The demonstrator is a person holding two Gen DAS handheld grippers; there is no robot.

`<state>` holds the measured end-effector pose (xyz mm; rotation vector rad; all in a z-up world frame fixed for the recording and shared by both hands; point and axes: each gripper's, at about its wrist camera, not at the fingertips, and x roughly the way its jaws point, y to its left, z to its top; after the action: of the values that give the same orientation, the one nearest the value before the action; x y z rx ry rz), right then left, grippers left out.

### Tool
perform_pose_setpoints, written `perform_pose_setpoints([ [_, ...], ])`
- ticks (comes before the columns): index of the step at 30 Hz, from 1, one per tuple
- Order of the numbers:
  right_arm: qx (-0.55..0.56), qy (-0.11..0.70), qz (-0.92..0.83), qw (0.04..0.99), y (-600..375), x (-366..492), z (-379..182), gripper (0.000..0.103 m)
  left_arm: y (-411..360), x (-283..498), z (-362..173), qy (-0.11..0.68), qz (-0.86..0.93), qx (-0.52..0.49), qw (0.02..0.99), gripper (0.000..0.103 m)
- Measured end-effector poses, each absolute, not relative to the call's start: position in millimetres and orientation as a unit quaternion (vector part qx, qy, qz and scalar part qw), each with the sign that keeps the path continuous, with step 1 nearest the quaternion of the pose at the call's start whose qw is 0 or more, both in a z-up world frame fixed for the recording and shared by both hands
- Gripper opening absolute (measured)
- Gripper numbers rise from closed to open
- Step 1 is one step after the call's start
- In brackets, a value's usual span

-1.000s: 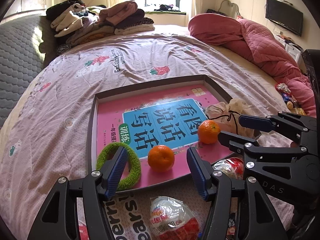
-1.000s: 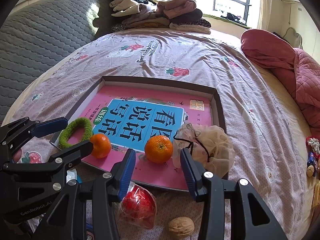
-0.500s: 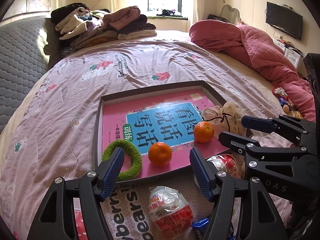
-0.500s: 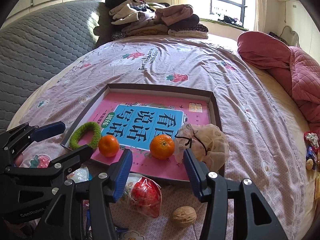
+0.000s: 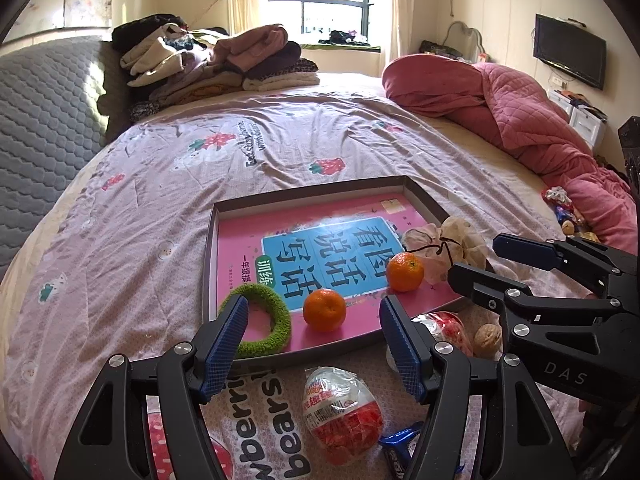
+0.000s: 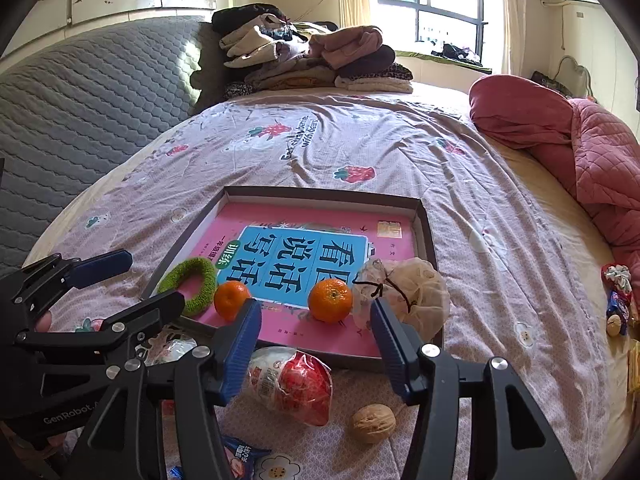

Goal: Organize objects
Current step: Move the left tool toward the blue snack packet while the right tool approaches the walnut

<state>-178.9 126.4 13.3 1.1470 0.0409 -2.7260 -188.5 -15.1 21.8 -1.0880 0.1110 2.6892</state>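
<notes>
Both grippers — left gripper and right gripper — gape empty above the foil-wrapped red-and-white toy egg (long axis pointing away), lying just short of the shallow grey cardboard tray, nearest the left.

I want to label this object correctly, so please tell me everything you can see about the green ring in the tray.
The green ring looks like a fuzzy hair scrunchie of soft, terry-like fabric, bright green, with an open middle showing the pink book cover beneath. It lies flat in the near left corner of the tray, on that cover, close to the tray's rim. An orange sits just to its right; whether they touch is unclear. Nothing grips it.
</notes>
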Motion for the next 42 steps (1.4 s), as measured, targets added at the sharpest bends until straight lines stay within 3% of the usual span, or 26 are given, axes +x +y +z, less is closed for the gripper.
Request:
perform_pose_setpoints([
  [42, 0.345, 0.008, -0.935, 0.080, 145.6, -112.3, 43.2, 0.059, -10.3, -113.0, 47.5, 0.047, 0.930, -0.341, 0.128, 0.071],
])
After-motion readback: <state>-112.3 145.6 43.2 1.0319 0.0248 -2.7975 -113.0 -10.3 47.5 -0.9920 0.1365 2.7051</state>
